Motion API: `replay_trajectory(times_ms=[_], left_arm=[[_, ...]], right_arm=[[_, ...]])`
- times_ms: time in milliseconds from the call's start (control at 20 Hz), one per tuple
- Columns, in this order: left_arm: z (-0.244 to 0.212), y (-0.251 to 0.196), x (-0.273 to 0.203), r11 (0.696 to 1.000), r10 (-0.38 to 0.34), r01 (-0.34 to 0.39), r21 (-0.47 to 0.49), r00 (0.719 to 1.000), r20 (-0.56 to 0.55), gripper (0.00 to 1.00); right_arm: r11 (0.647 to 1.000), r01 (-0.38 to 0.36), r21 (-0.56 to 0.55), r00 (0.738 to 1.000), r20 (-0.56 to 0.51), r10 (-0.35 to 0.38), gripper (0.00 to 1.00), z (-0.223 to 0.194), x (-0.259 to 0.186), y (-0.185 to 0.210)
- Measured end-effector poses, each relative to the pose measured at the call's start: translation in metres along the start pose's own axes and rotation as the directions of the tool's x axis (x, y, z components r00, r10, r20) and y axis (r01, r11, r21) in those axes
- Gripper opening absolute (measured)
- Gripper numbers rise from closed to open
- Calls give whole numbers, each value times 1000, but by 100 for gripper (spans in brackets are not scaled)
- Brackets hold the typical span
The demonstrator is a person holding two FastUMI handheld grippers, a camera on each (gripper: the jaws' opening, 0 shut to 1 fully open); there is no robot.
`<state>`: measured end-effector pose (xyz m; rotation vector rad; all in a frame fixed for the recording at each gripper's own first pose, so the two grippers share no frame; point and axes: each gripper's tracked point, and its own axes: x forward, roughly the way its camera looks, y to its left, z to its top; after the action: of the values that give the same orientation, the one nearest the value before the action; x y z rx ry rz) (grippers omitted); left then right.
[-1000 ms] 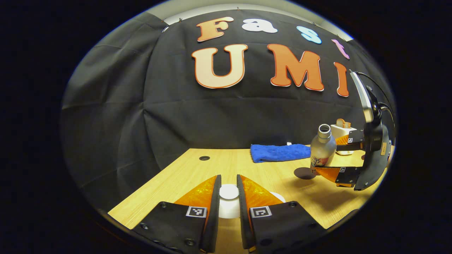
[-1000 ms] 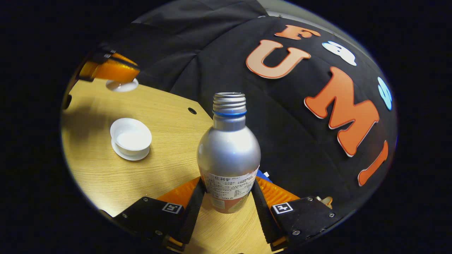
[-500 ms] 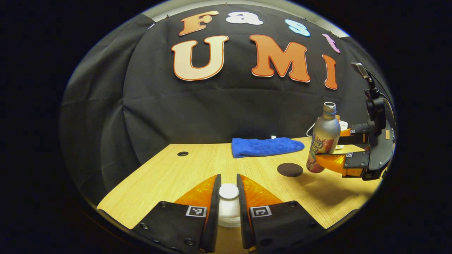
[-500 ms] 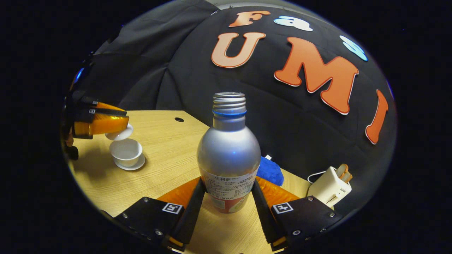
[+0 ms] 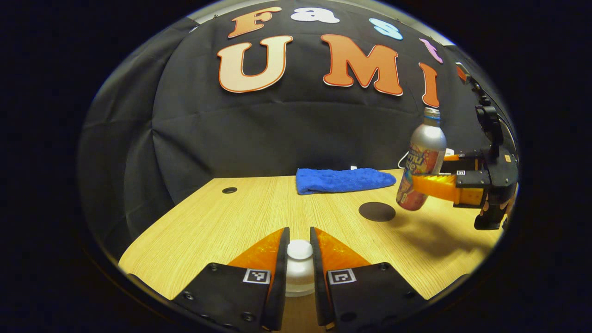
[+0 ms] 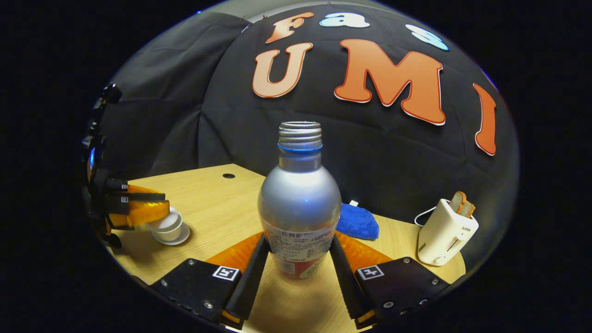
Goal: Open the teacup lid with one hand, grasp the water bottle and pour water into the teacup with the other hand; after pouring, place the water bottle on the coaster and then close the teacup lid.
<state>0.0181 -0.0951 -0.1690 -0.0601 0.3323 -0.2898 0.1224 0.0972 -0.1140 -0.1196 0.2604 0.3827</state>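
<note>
A: Progress? Left hand-held gripper [image 5: 299, 252] is clenched on the knob of the small white ceramic teacup lid [image 5: 299, 263]. Lid is off, held just above the white teacup on its saucer [image 6: 171, 231] in the right gripper view.

B: Right hand-held gripper [image 6: 299, 259] is clamped on the silver aluminium water bottle with the open threaded neck [image 6: 299, 203]. Bottle is in the air, roughly upright, above the pale wooden counter [image 5: 222, 226], near the round dark coaster [image 5: 377, 211].

A: So opening and grasping are done. Pouring looks not yet done, I'd judge; coaster placement and closing are left.

B: Versus a second ago: bottle has been raised and stands straighter, coaster now uncovered. Left grip is unchanged. Blue folded towel [image 5: 344, 179] and white toaster with bread [image 6: 446, 231] sit at the back.
</note>
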Motion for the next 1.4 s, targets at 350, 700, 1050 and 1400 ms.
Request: replay_trajectory(times_ms=[350,700,1050,1400], left_arm=[[-4,-1,5,1000,2,-3,-3,1000,-11,31],[-7,4,6,1000,14,-14,-24,1000,-26,31],[-8,3,6,1000,15,-16,-20,999,-35,31],[8,2,0,999,25,-25,-20,1000,9,63]], right_arm=[[996,23,90,999,32,-26,77,0,37,-10],[985,29,168,1000,0,-30,77,-14,74,-14],[980,53,190,995,-95,-35,77,-40,97,-14],[981,98,168,988,-138,-75,77,-46,105,-19]])
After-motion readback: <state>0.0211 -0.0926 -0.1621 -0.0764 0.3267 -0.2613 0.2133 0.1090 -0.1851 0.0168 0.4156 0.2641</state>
